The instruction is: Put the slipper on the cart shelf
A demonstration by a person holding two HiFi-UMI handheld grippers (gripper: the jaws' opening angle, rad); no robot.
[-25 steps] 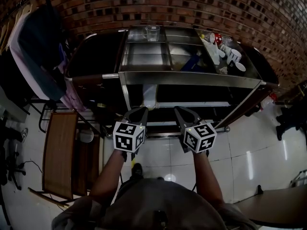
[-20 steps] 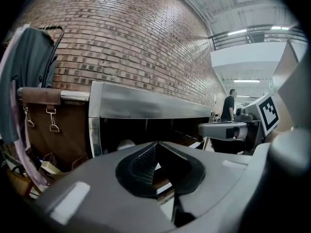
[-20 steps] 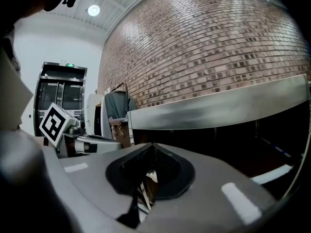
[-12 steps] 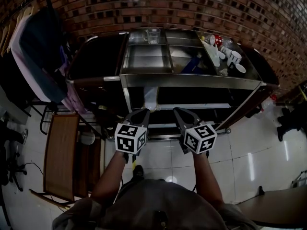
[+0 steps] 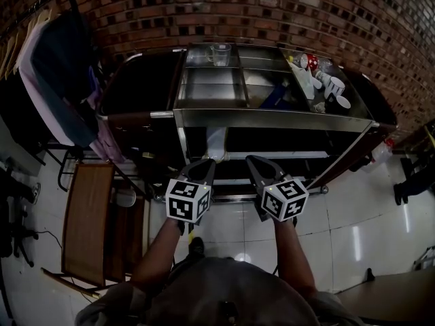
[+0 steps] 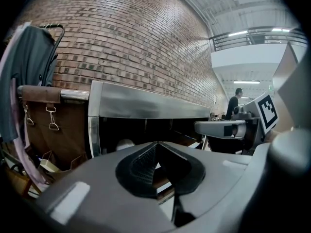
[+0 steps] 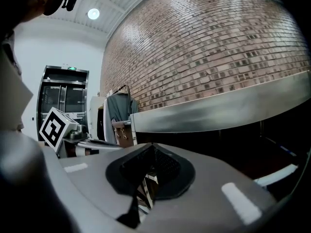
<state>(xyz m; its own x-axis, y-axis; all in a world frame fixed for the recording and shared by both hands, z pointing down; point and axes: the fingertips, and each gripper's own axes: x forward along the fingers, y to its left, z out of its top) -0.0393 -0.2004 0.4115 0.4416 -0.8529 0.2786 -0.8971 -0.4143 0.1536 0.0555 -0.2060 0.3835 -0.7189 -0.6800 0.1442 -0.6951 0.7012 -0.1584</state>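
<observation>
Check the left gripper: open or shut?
Shut. The left gripper is empty: in its own view the jaws meet at the tips, nothing between them.

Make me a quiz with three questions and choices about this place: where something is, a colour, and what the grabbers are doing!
1. Where is the clothes rack?
A) left of the cart
B) on top of it
C) right of it

2. What colour is the brick wall?
A) white
B) reddish brown
C) green

3. How are the jaws of the left gripper and right gripper?
A) both wide open
B) both shut, empty
C) one open, one shut

Answers: 1 A, the head view shows the rack at the cart's left end. 2 B, its bricks look reddish brown. 3 B, each gripper view shows jaws together with nothing between.
</observation>
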